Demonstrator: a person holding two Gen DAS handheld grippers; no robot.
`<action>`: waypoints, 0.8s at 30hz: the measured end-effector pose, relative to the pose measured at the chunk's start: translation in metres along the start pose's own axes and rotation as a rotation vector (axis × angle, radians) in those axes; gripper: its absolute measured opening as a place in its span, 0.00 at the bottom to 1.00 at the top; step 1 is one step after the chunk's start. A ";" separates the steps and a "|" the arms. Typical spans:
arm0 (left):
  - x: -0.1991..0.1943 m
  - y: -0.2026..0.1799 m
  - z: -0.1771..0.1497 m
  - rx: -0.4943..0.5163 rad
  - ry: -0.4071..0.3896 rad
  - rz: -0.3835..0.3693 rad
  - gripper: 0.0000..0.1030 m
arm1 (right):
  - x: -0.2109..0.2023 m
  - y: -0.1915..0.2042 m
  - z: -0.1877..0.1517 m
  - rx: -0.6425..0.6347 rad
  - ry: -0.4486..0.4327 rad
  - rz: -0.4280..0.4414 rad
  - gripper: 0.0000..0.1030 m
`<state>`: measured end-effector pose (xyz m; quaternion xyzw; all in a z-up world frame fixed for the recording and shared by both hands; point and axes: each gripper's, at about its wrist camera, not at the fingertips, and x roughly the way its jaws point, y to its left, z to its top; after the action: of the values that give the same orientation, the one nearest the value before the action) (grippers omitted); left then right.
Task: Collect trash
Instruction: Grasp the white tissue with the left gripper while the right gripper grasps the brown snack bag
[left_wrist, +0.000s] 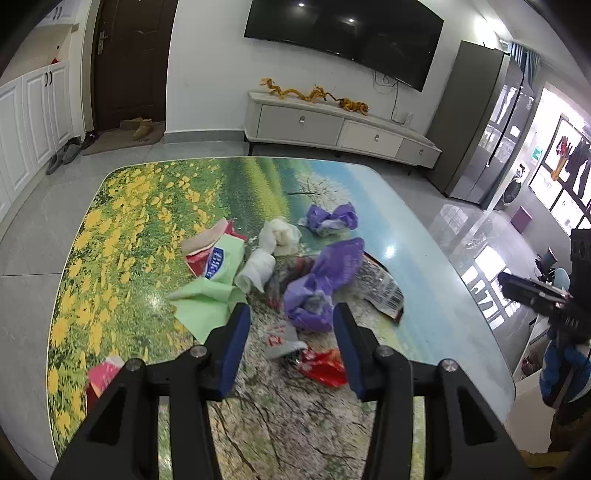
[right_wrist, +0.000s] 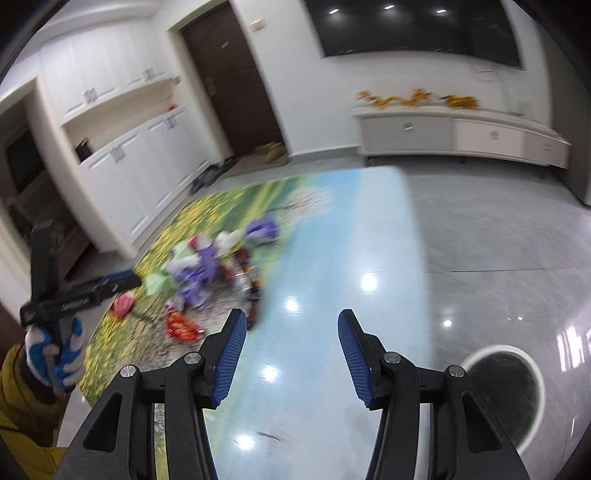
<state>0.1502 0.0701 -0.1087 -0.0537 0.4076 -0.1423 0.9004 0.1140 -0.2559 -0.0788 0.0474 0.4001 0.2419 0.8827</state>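
Note:
A pile of trash lies on the landscape-print table (left_wrist: 147, 206): purple plastic bags (left_wrist: 325, 273), white tissue wads (left_wrist: 258, 269), a green packet (left_wrist: 214, 280), a barcode wrapper (left_wrist: 384, 291) and a red wrapper (left_wrist: 323, 365). My left gripper (left_wrist: 291, 314) is open and empty above the table, just short of the near purple bag. My right gripper (right_wrist: 291, 321) is open and empty over the table's right side, with the blurred pile (right_wrist: 207, 273) to its left. A round bin (right_wrist: 502, 391) with a white rim stands on the floor at the right.
A pink wrapper (left_wrist: 103, 373) lies near the table's left front edge. A TV cabinet (left_wrist: 332, 129) stands against the far wall, a grey fridge (left_wrist: 487, 122) at the right, white cupboards (right_wrist: 129, 166) at the left. The floor around is glossy tile.

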 end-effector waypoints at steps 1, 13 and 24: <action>0.005 0.003 0.003 -0.001 0.006 -0.002 0.38 | 0.011 0.006 0.002 -0.021 0.021 0.013 0.47; 0.064 0.012 0.024 0.032 0.099 0.084 0.30 | 0.104 0.027 0.028 -0.099 0.149 0.108 0.43; 0.094 0.011 0.026 0.013 0.150 0.076 0.02 | 0.134 0.031 0.025 -0.112 0.193 0.120 0.11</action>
<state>0.2305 0.0516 -0.1617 -0.0216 0.4748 -0.1143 0.8724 0.1955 -0.1641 -0.1453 -0.0014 0.4657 0.3197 0.8252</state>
